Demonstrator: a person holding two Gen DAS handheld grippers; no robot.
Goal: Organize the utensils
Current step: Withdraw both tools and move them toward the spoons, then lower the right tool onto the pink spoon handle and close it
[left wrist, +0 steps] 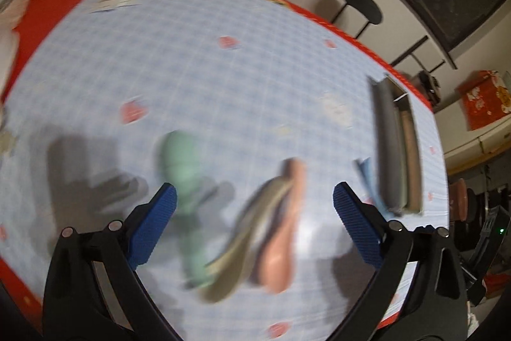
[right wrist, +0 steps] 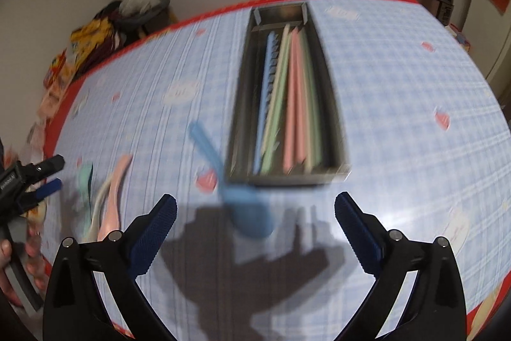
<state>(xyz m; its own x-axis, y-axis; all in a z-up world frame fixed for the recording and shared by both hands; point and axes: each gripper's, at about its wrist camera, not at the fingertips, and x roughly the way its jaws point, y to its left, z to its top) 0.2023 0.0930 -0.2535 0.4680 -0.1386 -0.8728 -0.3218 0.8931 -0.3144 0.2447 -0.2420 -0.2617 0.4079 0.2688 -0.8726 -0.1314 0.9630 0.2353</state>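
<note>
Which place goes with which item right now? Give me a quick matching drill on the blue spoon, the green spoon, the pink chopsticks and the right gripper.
Things:
1. blue spoon
2. green spoon
3. pink chopsticks
4. right gripper

Places or states:
A. lying inside the grey utensil tray
B. on the tablecloth, beside the beige spoon and pink spoon, under the left gripper
C. open, holding nothing
D. on the tablecloth, right at the tray's near end

Pairs: 1-D, 2-B, 3-A, 4-C
</note>
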